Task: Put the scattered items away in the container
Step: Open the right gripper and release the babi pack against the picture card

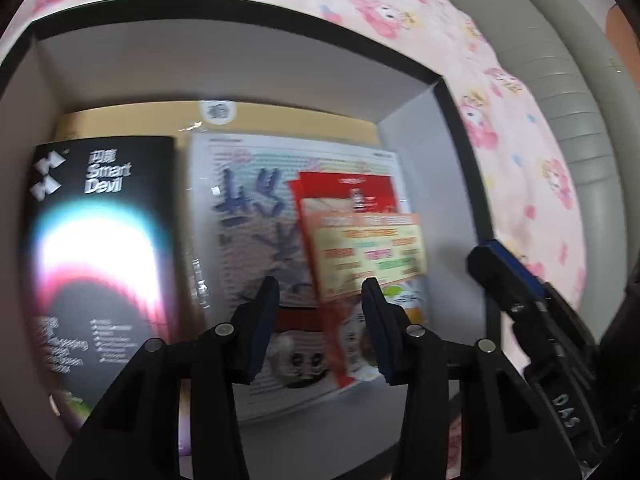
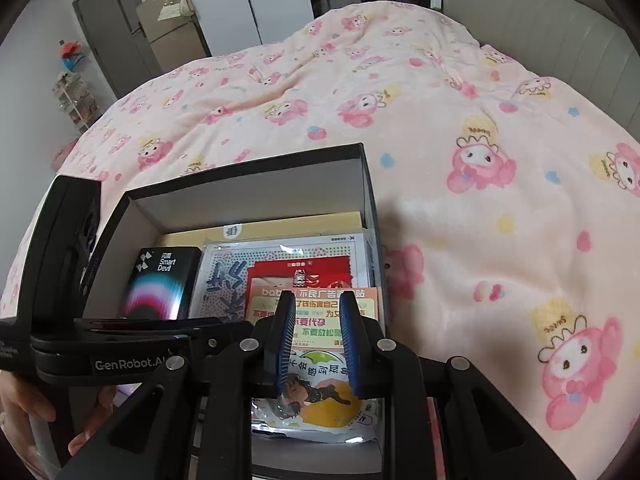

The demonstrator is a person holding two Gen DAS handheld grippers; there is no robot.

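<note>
Left wrist view: your left claw (image 1: 320, 292) hangs apart and empty over the box (image 1: 408, 128); the black Smart Devil pack (image 1: 100, 248) lies inside at its left wall.
Right wrist view: your right claw (image 2: 318, 312) is apart above the orange leaflet (image 2: 316, 312) inside the box (image 2: 248, 196), which sits on the bed (image 2: 460, 160).

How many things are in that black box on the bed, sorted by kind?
Cartons: 1, the black Smart Devil carton
Flat packets: 3, dotted clear-wrapped packet, red packet, cartoon-girl packet
Cards: 1, orange printed card
Envelopes: 1, yellow-brown envelope
Total: 6
</note>
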